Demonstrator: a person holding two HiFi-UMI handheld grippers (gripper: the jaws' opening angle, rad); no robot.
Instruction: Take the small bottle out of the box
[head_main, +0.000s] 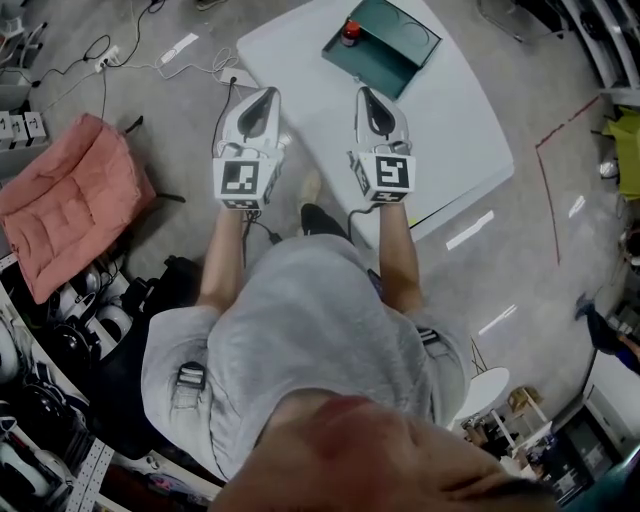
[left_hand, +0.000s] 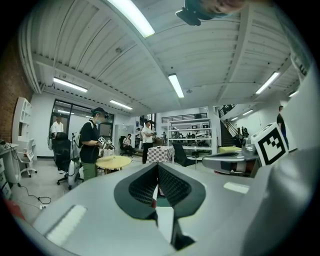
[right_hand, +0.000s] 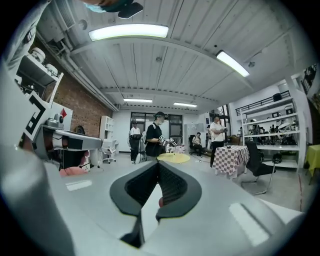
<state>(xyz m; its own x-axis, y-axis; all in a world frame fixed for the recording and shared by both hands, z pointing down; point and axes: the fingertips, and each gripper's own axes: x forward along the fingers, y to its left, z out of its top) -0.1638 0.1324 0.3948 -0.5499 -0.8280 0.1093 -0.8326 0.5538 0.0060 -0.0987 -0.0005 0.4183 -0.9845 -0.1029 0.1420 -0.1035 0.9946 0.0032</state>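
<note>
Nearest: my left gripper (head_main: 265, 95) and right gripper (head_main: 365, 93), side by side over the near edge of the white table (head_main: 450, 130). Each has its jaws pressed together with nothing between them.

Far end of table: green box (head_main: 405, 45), open-topped. The small bottle (head_main: 350, 32), red-capped, stands in one corner of it, well apart from both grippers.

Step, as I judge it: approach, no grasp begun.

Next move calls for carrying one gripper across to the box, parting its jaws and lining them up either side of the bottle.

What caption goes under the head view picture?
Left gripper and right gripper point toward the white table, where a small bottle sits in the green box.
</note>
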